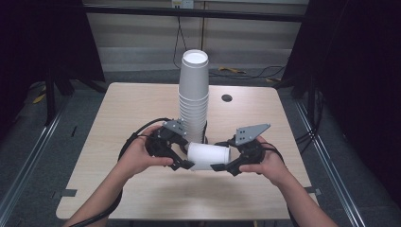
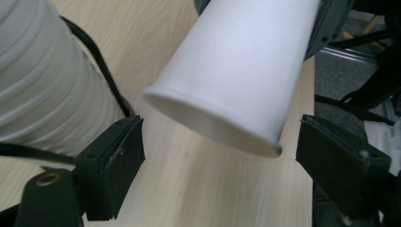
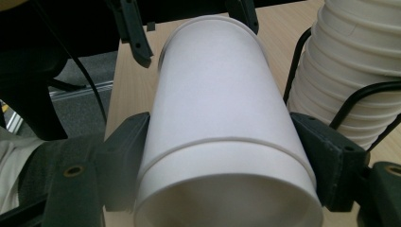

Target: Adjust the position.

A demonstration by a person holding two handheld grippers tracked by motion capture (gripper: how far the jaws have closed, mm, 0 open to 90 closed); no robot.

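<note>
Left side first: my left gripper [image 1: 185, 164] hangs by the near end of the cup, jaws spread wide — in the left gripper view the pads [image 2: 113, 161] stand clear on either side of one end, touching nothing.

Between my hands the white paper cup [image 1: 208, 156] lies sideways, off the table, just in front of the tall stack of cups [image 1: 194, 94]. It looks like two cups nested: a raised rim [image 3: 227, 142] rings the wall partway along in the right gripper view. Plain white, smooth, unprinted, no dents that I can see.

Right side: my right gripper [image 1: 219, 167] is clamped across the cup, both pads pressed to its wall.

Step in hand, as I judge it — pulling nested cups apart, or a handover; the overhead is too small to settle which. Next move calls for my left jaws to close on the free end without crushing it, then a straight pull along the cup's axis.
</note>
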